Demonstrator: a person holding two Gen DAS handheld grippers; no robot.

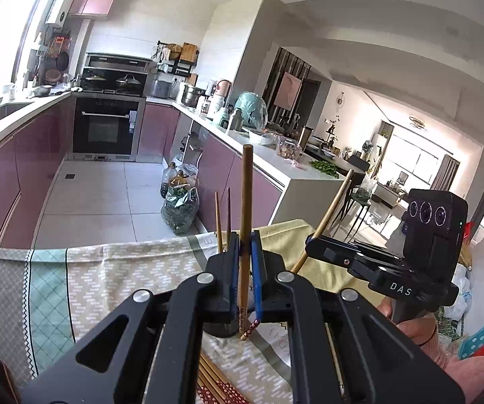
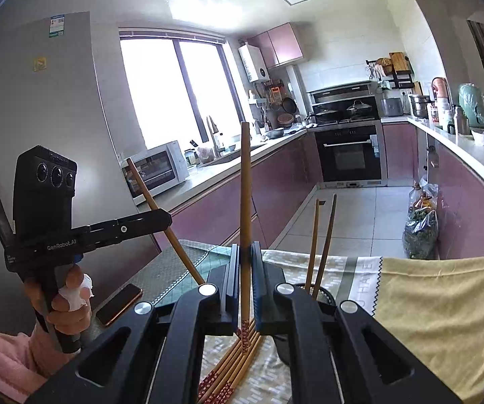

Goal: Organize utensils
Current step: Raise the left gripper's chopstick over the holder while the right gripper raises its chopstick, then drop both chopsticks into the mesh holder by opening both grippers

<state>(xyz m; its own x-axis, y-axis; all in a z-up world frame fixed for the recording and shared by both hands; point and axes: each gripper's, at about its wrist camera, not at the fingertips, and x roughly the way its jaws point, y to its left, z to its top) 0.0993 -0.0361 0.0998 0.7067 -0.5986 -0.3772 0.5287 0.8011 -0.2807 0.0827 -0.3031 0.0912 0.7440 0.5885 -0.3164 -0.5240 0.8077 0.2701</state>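
**Each hand-held gripper clamps a chopstick**

Left hand-held gripper (image 1: pixel 244 245) grips one upright chopstick (image 1: pixel 246 202) — right hand-held gripper (image 2: pixel 244 256) likewise pinches another chopstick (image 2: pixel 245 202). Loose chopsticks (image 2: pixel 238 360) lie on the worktop cloth (image 2: pixel 444 303) below it; two stand in a holder (image 2: pixel 324 298) just right.

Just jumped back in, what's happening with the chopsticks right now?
Each gripper is shut on one chopstick, held upright above the table. The left gripper clamps a chopstick, and the right gripper clamps another. Two chopsticks already stand in a dark holder on the tablecloth. More chopsticks lie loose on the cloth below the grippers, not yet sorted.
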